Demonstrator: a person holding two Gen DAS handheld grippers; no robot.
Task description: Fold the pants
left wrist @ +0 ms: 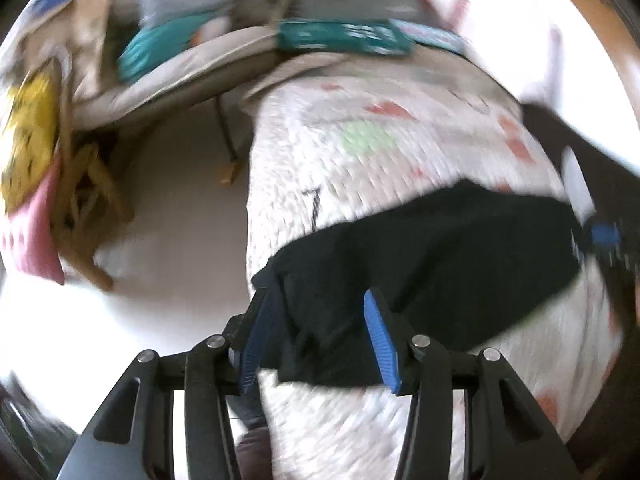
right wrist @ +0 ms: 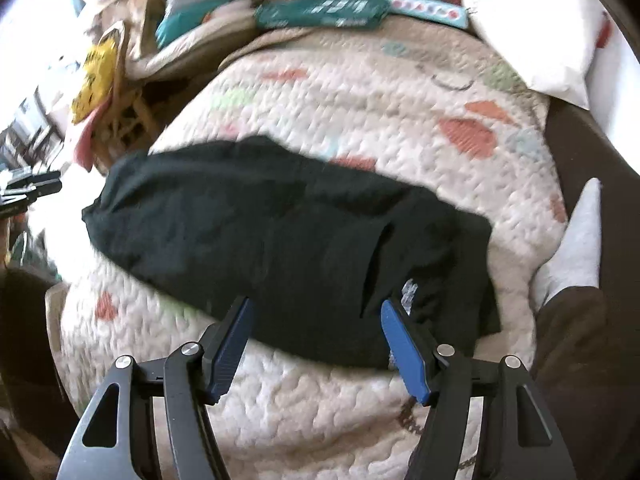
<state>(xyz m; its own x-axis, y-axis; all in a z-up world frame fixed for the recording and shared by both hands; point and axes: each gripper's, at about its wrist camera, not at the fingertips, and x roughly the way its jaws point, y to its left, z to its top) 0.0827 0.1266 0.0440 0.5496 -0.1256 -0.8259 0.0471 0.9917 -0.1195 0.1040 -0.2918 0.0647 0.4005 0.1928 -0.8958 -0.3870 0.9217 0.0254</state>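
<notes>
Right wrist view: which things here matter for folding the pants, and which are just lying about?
For the job:
- black pants
- quilted bedspread under them
- right tool, open
- left tool, open

Lying about:
- teal box
- yellow item
- white pillow
- white sock

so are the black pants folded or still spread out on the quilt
Folded: the black pants lie as one compact band across the quilt, with a layered edge near the right end and no separate legs showing.

One black pants [right wrist: 280, 236] lies at centre; two tools, left tool [left wrist: 318, 332] and right tool [right wrist: 316, 340], at six o'clock; one quilt [right wrist: 360, 92]; one white sock [right wrist: 576, 248] at three o'clock.
</notes>
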